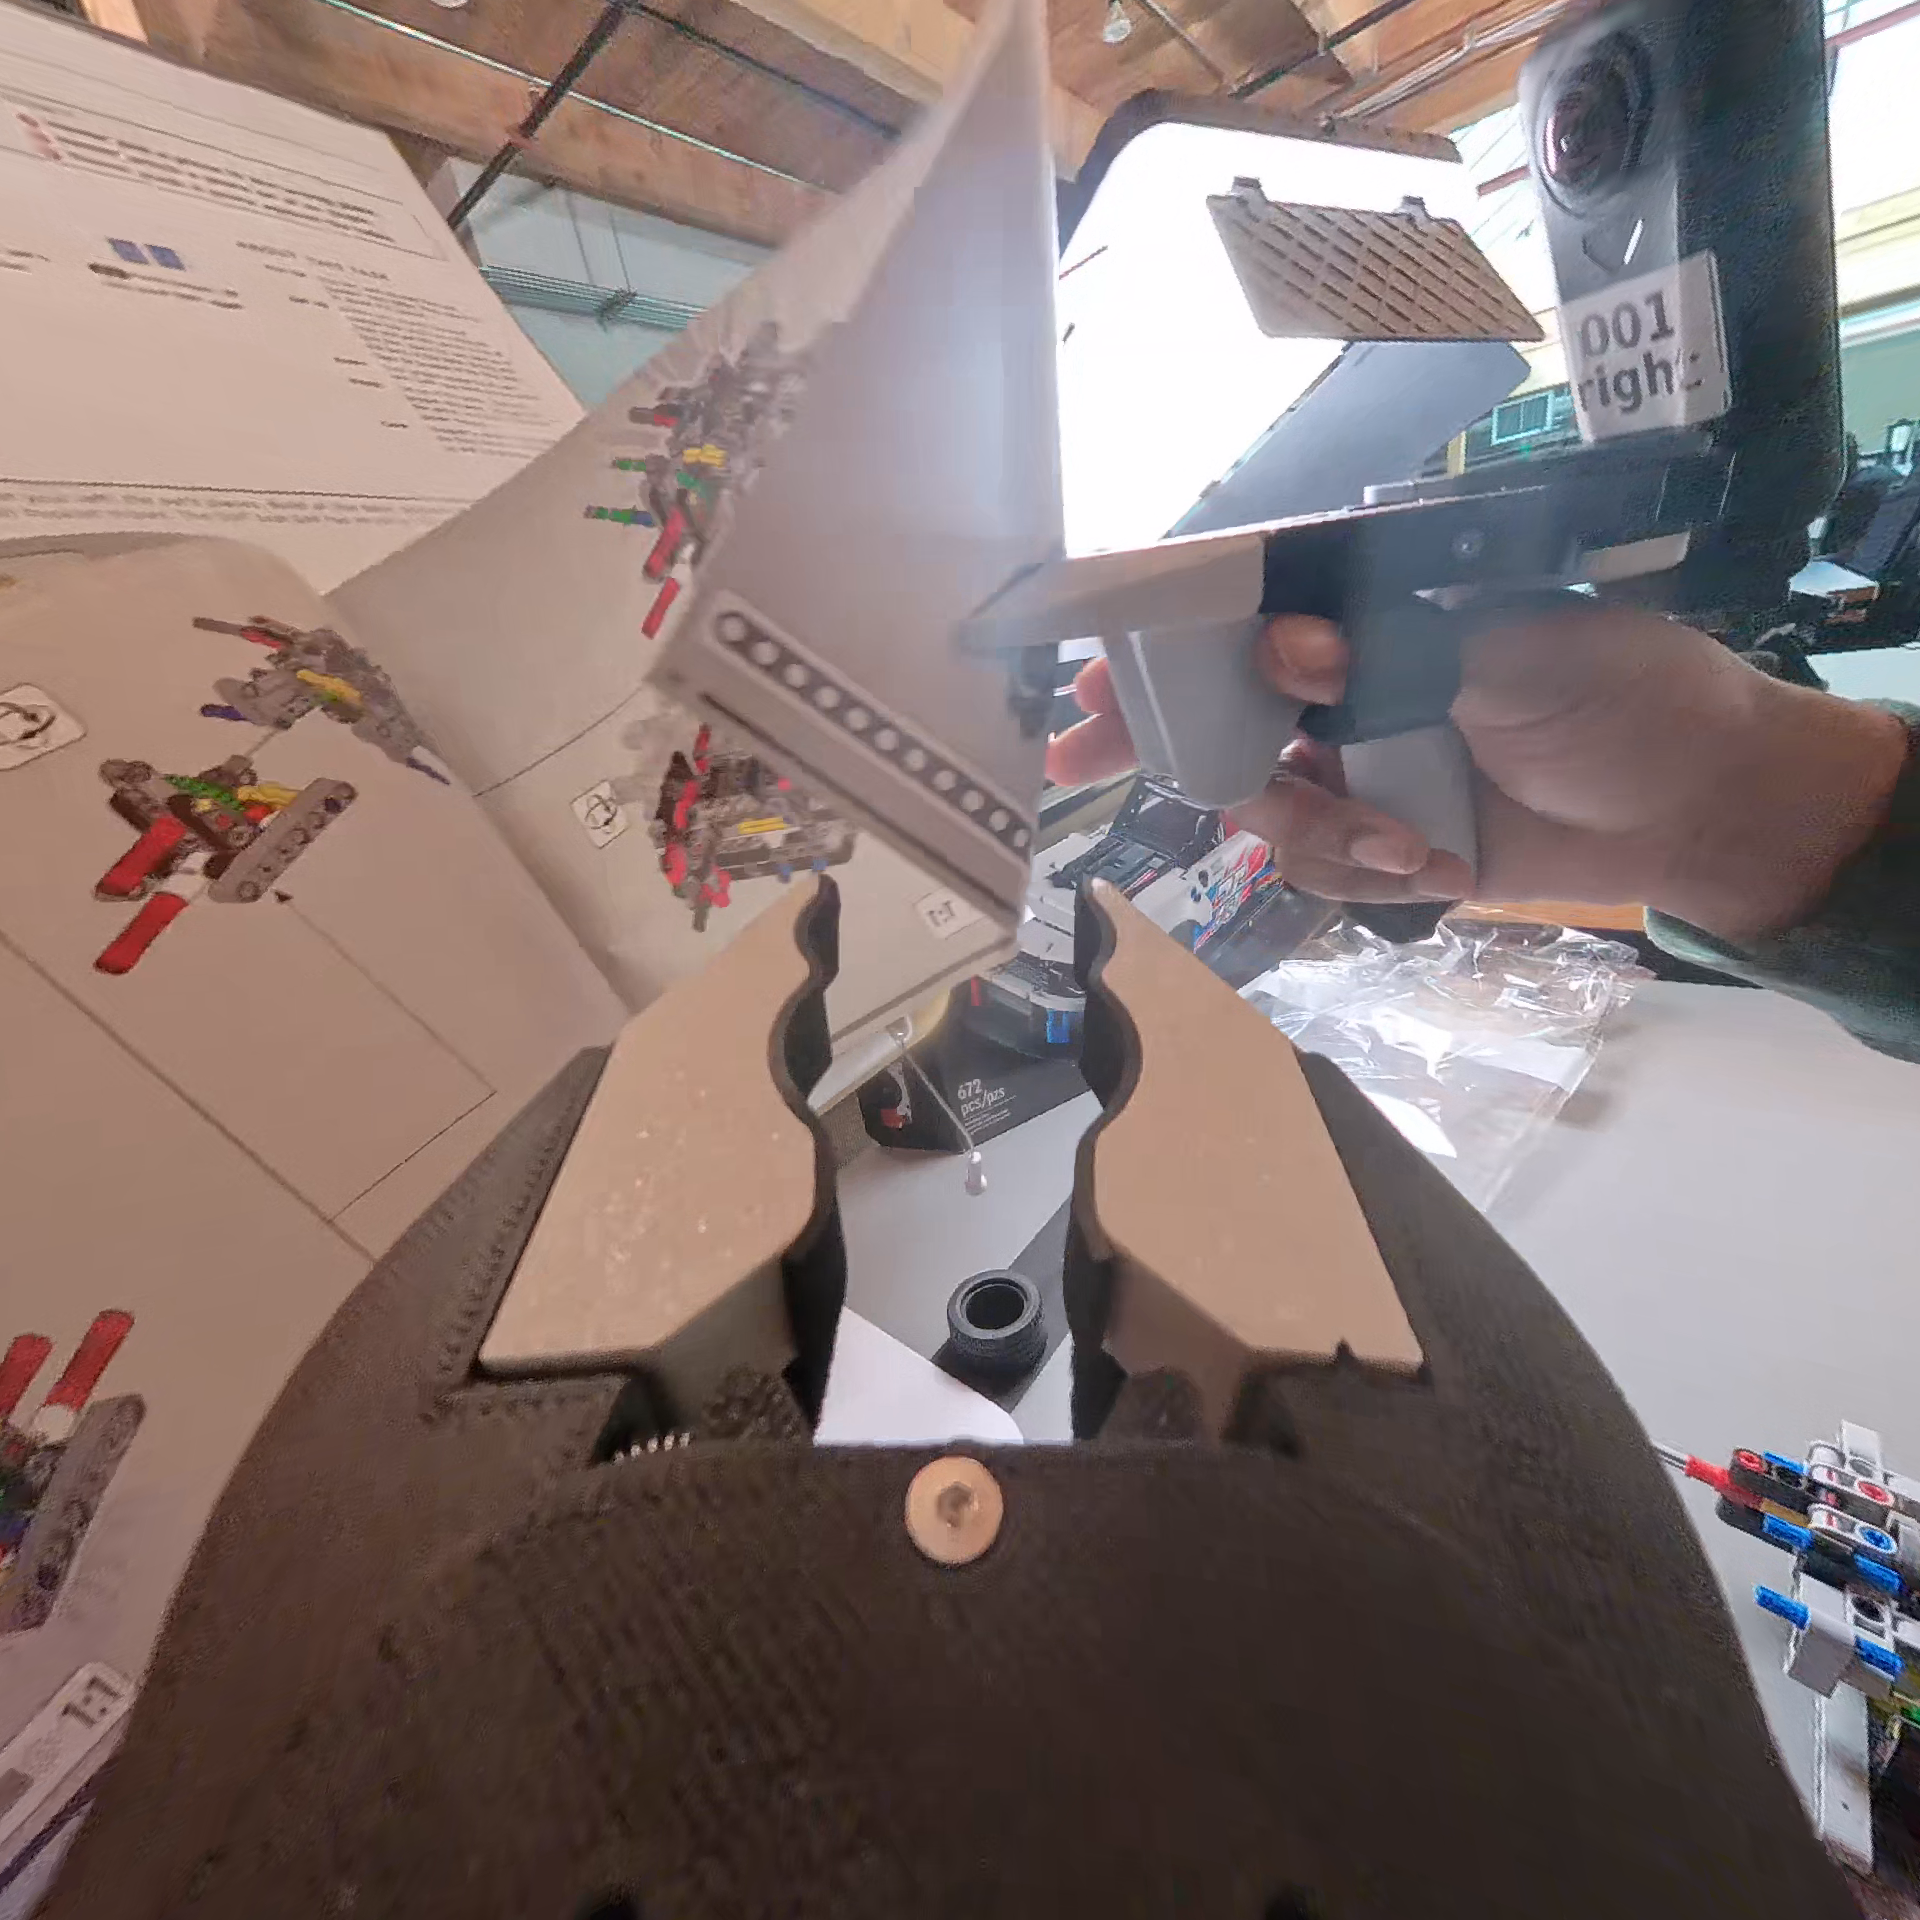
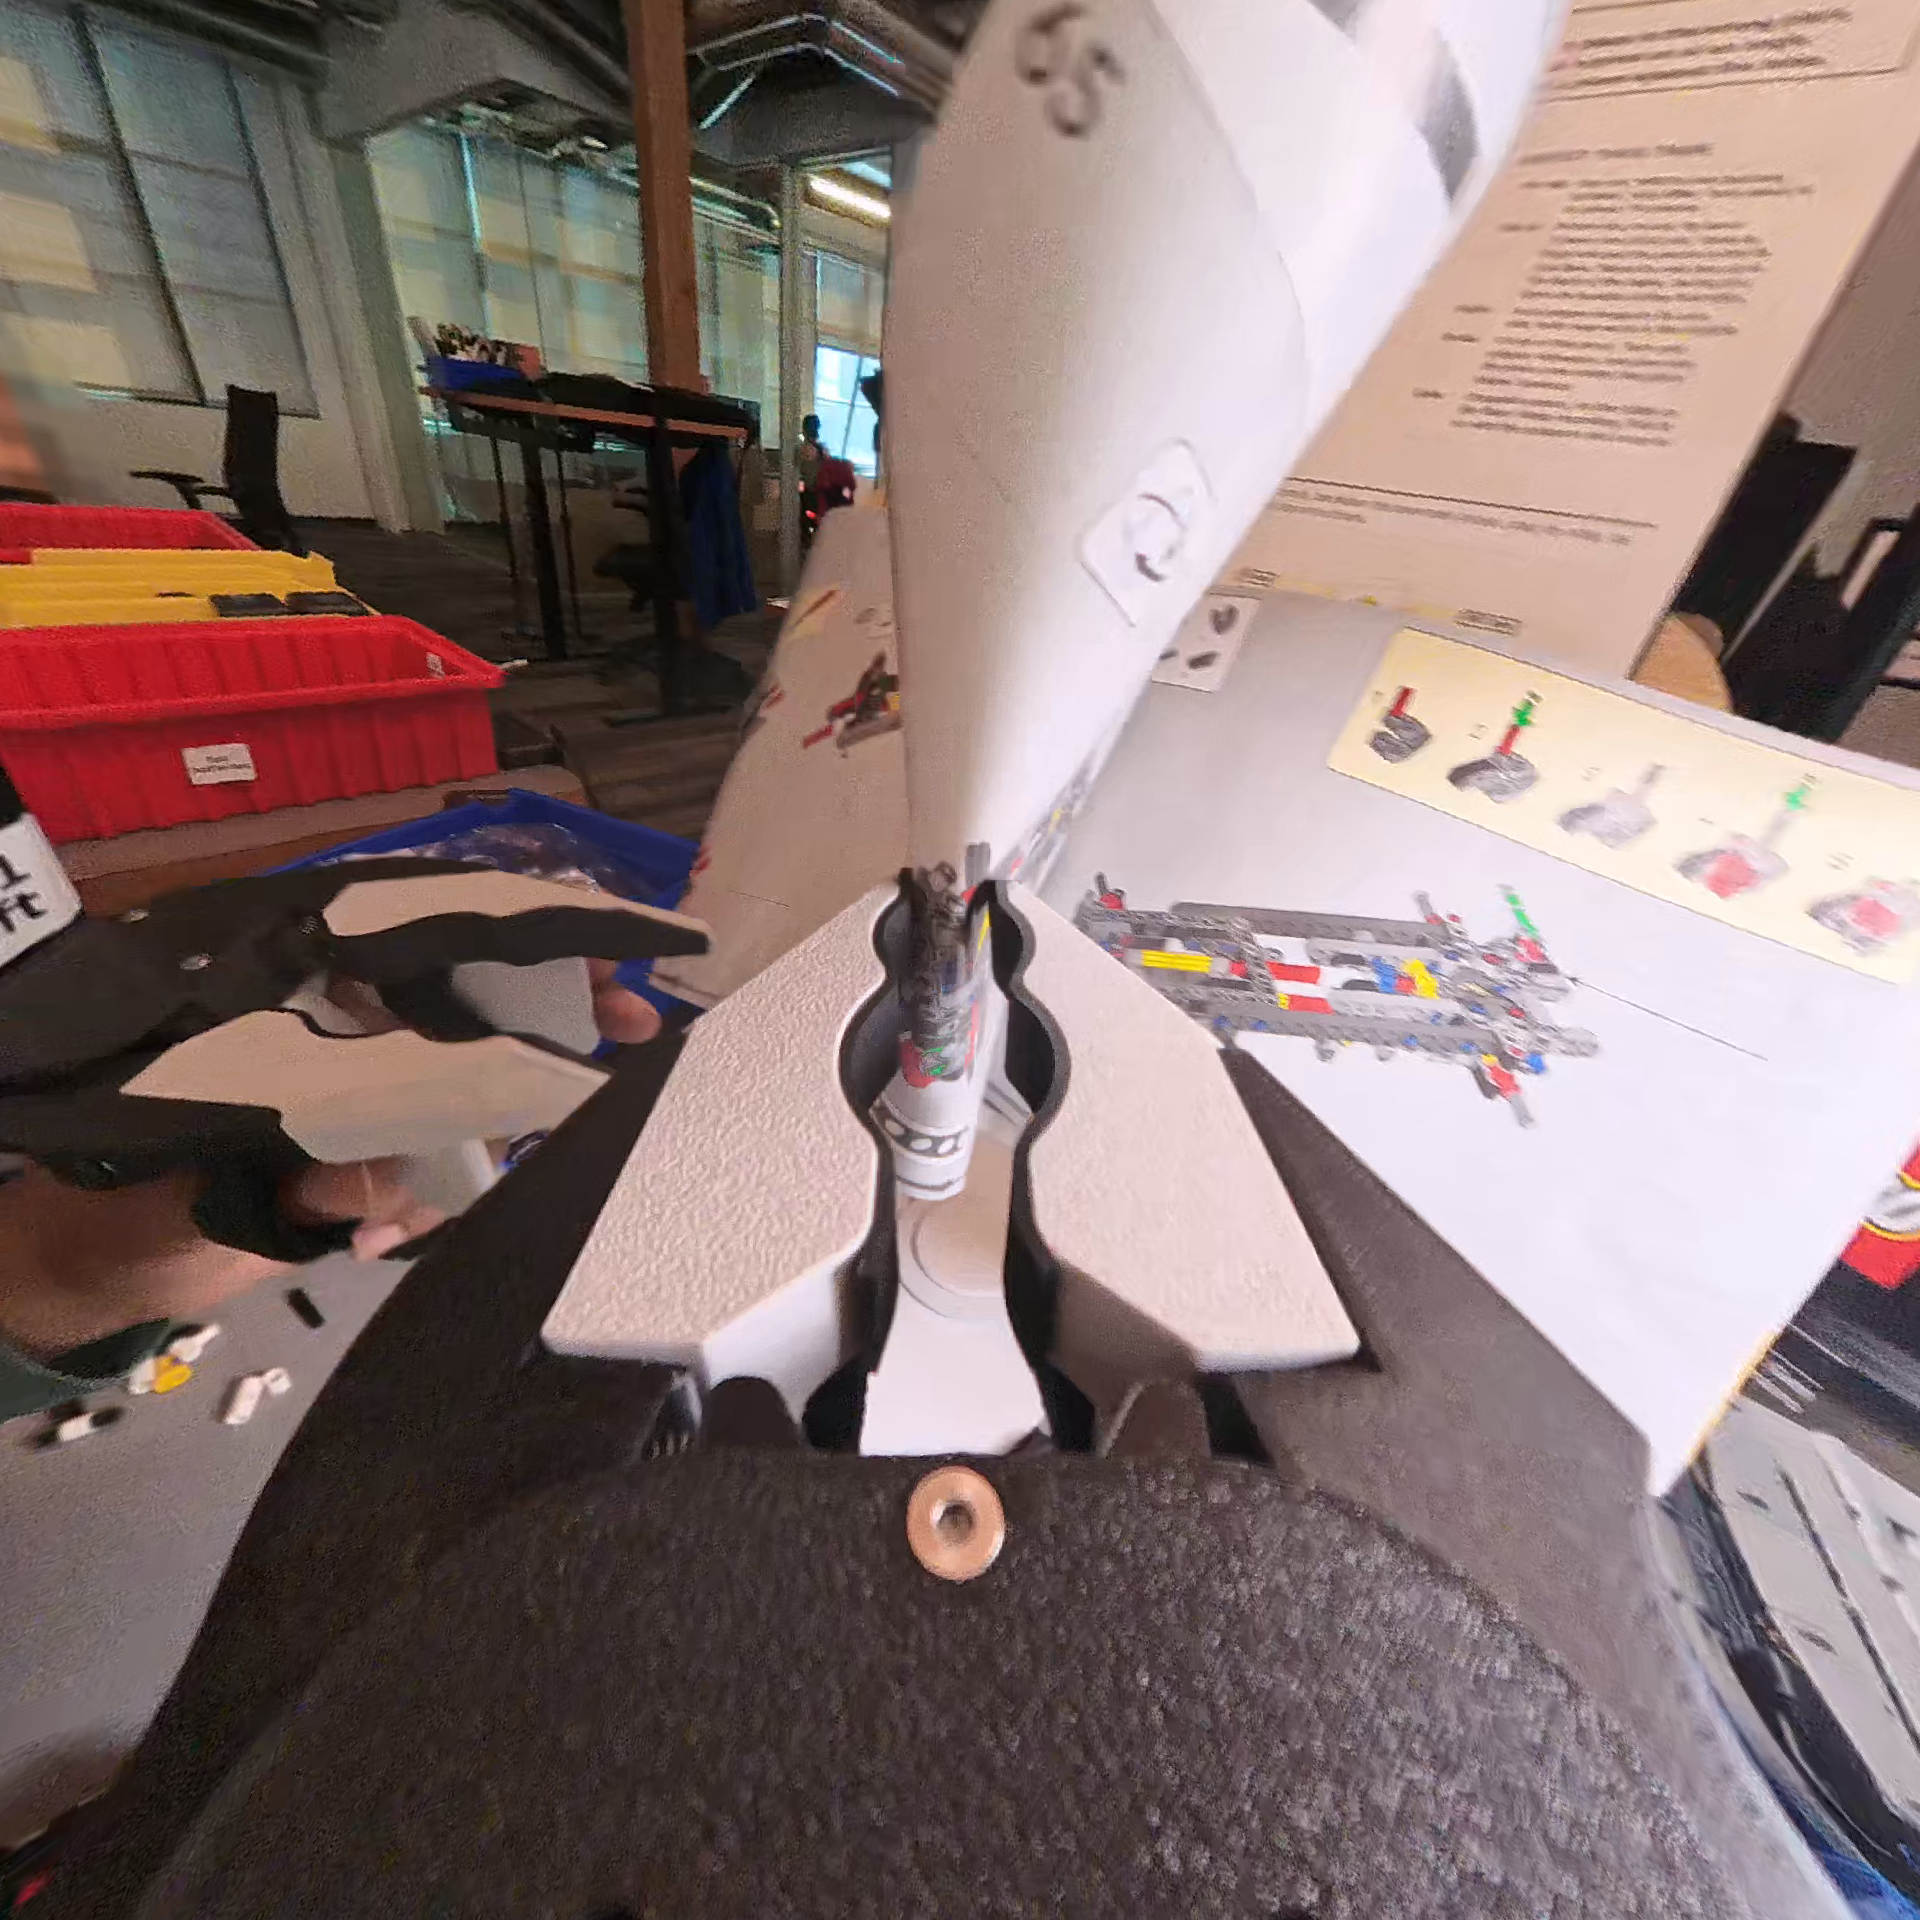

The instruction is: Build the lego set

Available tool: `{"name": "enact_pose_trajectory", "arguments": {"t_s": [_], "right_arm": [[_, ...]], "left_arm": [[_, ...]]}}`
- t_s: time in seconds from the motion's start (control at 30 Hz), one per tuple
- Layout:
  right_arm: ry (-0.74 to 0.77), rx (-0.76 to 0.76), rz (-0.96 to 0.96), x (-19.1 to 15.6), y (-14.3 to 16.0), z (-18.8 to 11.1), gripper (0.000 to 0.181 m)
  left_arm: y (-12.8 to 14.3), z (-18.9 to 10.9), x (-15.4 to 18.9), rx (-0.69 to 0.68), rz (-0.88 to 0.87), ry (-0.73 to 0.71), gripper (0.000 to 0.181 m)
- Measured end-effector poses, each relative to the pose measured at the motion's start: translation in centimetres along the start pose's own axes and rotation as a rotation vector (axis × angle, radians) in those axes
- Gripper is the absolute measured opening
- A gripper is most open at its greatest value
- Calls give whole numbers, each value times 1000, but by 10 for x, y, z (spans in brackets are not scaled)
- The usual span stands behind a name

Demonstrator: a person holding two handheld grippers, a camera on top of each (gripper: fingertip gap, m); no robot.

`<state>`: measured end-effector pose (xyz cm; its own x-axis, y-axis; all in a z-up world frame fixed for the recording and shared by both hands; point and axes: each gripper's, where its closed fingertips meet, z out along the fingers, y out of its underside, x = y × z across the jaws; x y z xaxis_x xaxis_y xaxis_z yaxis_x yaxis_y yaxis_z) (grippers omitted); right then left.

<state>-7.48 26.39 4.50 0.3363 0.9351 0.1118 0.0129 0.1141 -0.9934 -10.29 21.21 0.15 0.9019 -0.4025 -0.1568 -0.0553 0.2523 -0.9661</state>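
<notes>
The open instruction booklet (image 1: 260, 987) lies at the left and also shows in the right wrist view (image 2: 1403, 1164). One page (image 1: 894, 499) stands lifted and curled. My right gripper (image 2: 951, 894) is shut on that page's edge (image 2: 1039, 416); in the left wrist view it comes in from the right (image 1: 987, 623), held by a hand. My left gripper (image 1: 956, 904) is open and empty, just below the lifted page's lower corner; it shows at the left of the right wrist view (image 2: 655, 1008). A black tyre (image 1: 997, 1320) lies on the table under the left gripper.
A part-built Lego assembly (image 1: 1839, 1548) sits at the right edge, by crumpled plastic bags (image 1: 1455, 1029) and the set's box (image 1: 1039, 1049). Red bins (image 2: 239, 707) and a blue bin (image 2: 540, 842) stand at the back left. Small loose pieces (image 2: 177, 1371) lie on the grey table. Left tips to right tips: about 8 cm.
</notes>
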Motion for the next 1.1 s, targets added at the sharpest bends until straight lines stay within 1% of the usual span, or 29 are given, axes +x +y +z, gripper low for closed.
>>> {"name": "enact_pose_trajectory", "arguments": {"t_s": [0.07,0.13,0.2,0.33,0.47,0.57,0.67,0.83,1.03,1.1], "right_arm": [[19,2,13,18,5,-7,11],[3,-6,35,29,13,-11,9],[-9,8,56,40,19,-14,12],[14,17,131,72,36,-18,18],[82,-33,179,108,62,-19,18],[76,-58,216,121,77,-21,24],[45,-33,296,128,82,-28,32],[-98,36,427,119,82,-36,47],[-239,124,544,113,76,-47,63],[-271,149,568,112,75,-52,66]], "left_arm": [[4,0,-9,-17,-37,-24,43],[5,3,-13,-28,-54,-33,43],[8,8,-12,-50,-55,-35,43],[23,23,-15,-157,-28,-73,41],[50,28,-40,-303,8,-202,39],[67,22,-62,-388,43,-298,39],[77,14,-79,-419,36,-349,39],[88,5,-102,-442,22,-404,38],[89,1,-112,-435,10,-424,35],[89,1,-113,-433,10,-427,35]]}}
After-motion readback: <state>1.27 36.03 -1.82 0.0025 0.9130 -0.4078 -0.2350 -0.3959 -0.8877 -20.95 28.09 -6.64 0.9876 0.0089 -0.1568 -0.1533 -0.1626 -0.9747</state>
